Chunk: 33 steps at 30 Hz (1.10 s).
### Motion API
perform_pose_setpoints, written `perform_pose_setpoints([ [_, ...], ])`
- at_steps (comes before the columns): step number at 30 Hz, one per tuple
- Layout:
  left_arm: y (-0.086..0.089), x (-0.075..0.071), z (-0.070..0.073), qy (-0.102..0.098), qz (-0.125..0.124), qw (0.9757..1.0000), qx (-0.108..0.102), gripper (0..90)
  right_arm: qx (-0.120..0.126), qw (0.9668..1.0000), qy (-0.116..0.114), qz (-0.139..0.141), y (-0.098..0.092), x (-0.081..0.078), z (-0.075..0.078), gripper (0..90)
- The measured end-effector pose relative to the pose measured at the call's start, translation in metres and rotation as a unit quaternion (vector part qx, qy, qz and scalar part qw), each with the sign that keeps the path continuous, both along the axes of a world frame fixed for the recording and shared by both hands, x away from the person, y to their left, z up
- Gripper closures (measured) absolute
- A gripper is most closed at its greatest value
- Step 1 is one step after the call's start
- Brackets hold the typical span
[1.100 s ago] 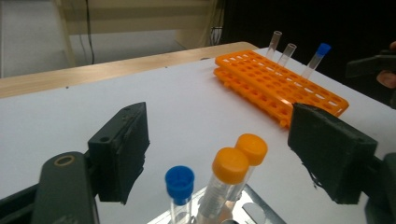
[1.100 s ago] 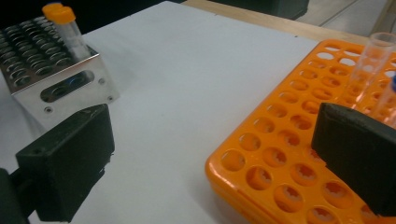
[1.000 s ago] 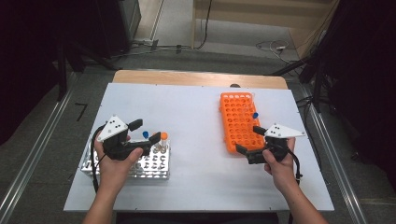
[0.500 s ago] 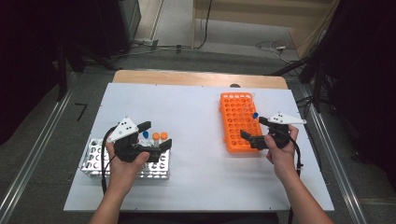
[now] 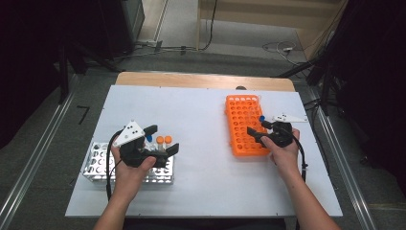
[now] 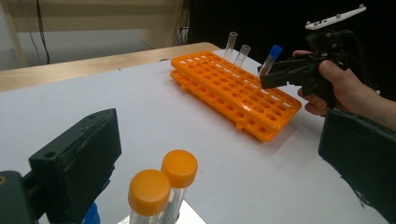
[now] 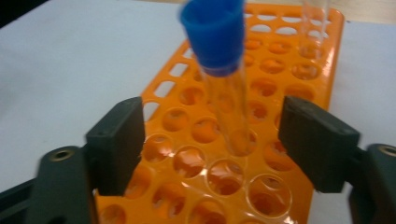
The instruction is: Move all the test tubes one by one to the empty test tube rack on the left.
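Writing shows nowhere; right gripper, jaws just closing, straddles blue-capped tube; left gripper wide.

Left gripper: black body; blocky matte jaws, one with a small round screw hole; white three-cornered plate on top marked with dark dots
Right gripper: black, pistol-shaped; pale thin three-cornered plate on top, small studs at its corners
Cables: black; one loops from each gripper along the wrist
Forearms: bare; no sleeves in sight
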<state>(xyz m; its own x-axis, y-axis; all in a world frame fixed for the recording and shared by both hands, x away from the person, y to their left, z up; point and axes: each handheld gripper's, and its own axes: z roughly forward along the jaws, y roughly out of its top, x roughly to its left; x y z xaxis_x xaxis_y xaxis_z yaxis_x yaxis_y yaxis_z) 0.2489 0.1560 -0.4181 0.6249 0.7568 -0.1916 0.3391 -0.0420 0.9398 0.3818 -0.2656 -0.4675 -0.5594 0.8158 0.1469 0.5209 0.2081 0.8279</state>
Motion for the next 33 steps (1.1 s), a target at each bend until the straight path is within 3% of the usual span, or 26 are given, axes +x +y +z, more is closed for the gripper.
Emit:
perform_pose_setpoints([
  [5, 0.0, 0.001, -0.001, 0.001, 0.0, 1.0, -0.002, 0.0, -0.008, 0.9996, -0.008, -0.025, -0.002, 0.002, -0.006, 46.5],
  [13, -0.001, 0.001, -0.001, 0.003, 0.003, 1.0, 0.003, 0.0, -0.03, 0.9986, -0.035, -0.023, 0.003, 0.0, -0.009, 63.8],
  [18, -0.001, 0.001, -0.001, 0.006, 0.008, 1.0, 0.003, 0.0, -0.035, 0.9983, -0.038, -0.025, 0.005, 0.0, -0.01, 73.6],
  [29, -0.004, -0.001, 0.001, 0.0, 0.003, 1.0, 0.004, 0.0, -0.017, 0.997, -0.067, -0.036, -0.001, -0.01, 0.009, 75.1],
  [33, -0.006, -0.002, 0.003, -0.004, 0.001, 1.0, 0.003, 0.0, -0.011, 0.9968, -0.075, -0.024, -0.001, -0.017, 0.017, 75.1],
])
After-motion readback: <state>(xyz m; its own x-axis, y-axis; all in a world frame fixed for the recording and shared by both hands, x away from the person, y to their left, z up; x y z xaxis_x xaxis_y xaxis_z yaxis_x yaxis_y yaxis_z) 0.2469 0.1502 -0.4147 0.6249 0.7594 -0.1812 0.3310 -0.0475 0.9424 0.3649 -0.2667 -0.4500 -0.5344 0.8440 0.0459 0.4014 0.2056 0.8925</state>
